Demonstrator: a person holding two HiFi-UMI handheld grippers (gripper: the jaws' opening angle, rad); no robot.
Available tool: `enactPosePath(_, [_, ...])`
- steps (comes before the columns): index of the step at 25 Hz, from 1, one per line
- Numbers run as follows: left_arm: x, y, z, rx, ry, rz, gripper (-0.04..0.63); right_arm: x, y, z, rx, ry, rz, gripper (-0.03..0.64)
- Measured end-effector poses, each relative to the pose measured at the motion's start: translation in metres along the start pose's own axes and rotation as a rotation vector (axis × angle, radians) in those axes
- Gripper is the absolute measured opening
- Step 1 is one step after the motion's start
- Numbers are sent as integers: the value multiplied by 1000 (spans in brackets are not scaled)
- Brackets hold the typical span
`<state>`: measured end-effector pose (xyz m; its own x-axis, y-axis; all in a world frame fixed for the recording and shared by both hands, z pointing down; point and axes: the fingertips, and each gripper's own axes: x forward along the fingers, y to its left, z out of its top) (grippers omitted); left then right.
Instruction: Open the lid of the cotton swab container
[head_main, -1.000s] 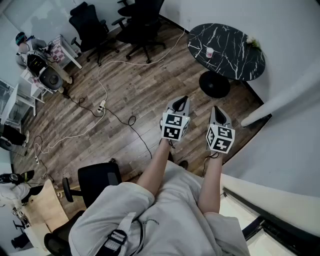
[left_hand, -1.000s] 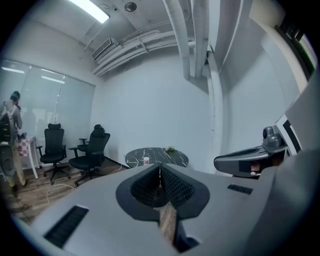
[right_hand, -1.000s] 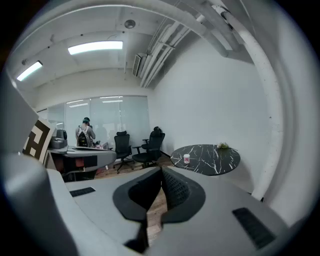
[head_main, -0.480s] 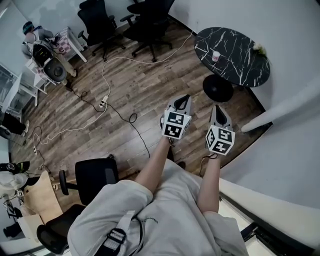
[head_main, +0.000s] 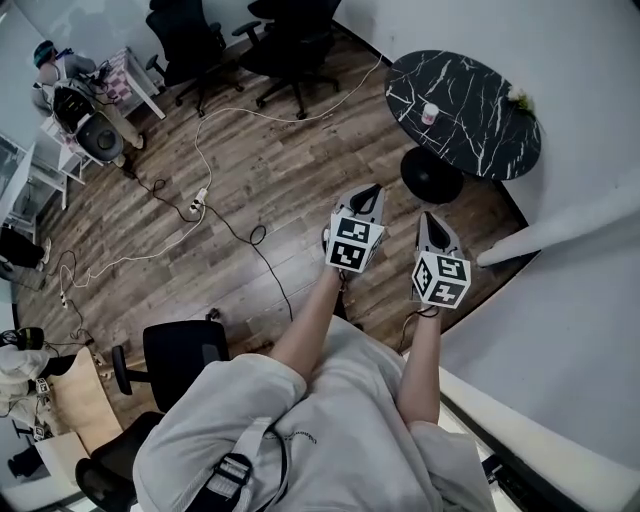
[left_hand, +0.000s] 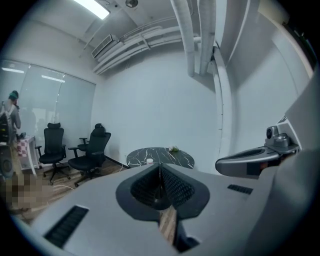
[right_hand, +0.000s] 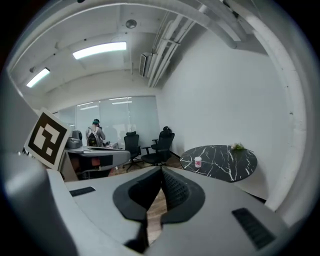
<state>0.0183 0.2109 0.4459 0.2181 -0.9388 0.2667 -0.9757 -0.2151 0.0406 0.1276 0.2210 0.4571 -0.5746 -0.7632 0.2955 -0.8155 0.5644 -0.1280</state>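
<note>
Centrally, left gripper (head_main: 366, 195): jaws pressed together, nothing between them. Right gripper (head_main: 429, 220), just beside it: jaws likewise together, empty. Both hang over wooden floor (head_main: 280, 165). Cotton swab container (head_main: 430, 113): upright on round black marble table (head_main: 485, 130), upper right of the frame, well apart from both grippers.

Both bare forearms reach forward from the body, side by side and a little apart. The left forearm (head_main: 315, 325) carries the left gripper (head_main: 368, 193), which points away to the far side and sits slightly farther out than the right gripper (head_main: 431, 220) on the right forearm (head_main: 425, 365). Each gripper's marker cube faces up, the left cube (head_main: 353, 243) beside the right cube (head_main: 441, 279). On both grippers the jaws are pressed together with nothing between them.
</note>
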Motion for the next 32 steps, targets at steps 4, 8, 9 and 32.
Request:
enactPosePath(4, [30,4,4,1,9,-25,23,25,-6,14,31,-25,64,34])
enactPosePath(8, [64,17,9,-9,14,-32,23,53,-31,22,146,-60,42,34])
enactPosePath(9, [75,22,11,-12,17,-33,23,62,-40,24,177,-65,32,34])
enactPosePath(32, [325,138,46,13,102,-204,25,291,-153,57,337,-4,-197,34])
